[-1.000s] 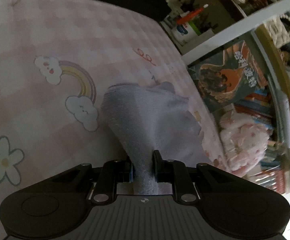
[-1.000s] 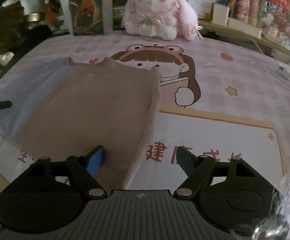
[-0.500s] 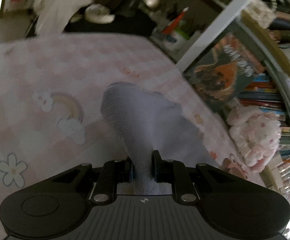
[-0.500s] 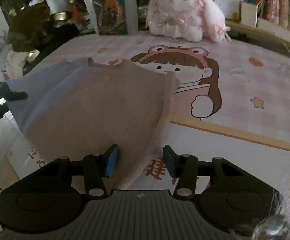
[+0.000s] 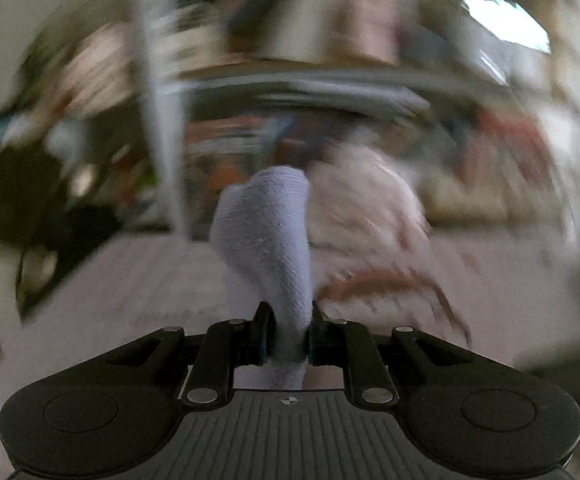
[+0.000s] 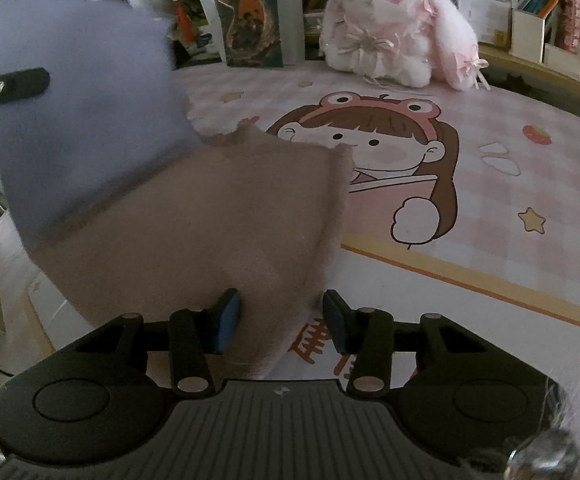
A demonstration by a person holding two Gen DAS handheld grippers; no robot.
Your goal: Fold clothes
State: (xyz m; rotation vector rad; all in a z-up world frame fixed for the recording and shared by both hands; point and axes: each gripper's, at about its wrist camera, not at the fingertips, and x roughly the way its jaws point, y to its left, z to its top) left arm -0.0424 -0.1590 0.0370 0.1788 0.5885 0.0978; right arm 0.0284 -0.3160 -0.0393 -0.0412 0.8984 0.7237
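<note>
Now lavender-and-tan fuzzy garment, left tool clamping it, right tool apart.

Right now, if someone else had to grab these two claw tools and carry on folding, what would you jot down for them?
Left claw: shut on the pale lavender knit corner, lifted high; its view is motion-blurred.
Right claw: open, jaws either side of the fuzzy beige cloth edge, not gripping.
The cloth lies on the pink cartoon-print mat, its lavender side raised at left.
Done: one corner picked up.
Left: close the right claw, fold over, flatten.
</note>
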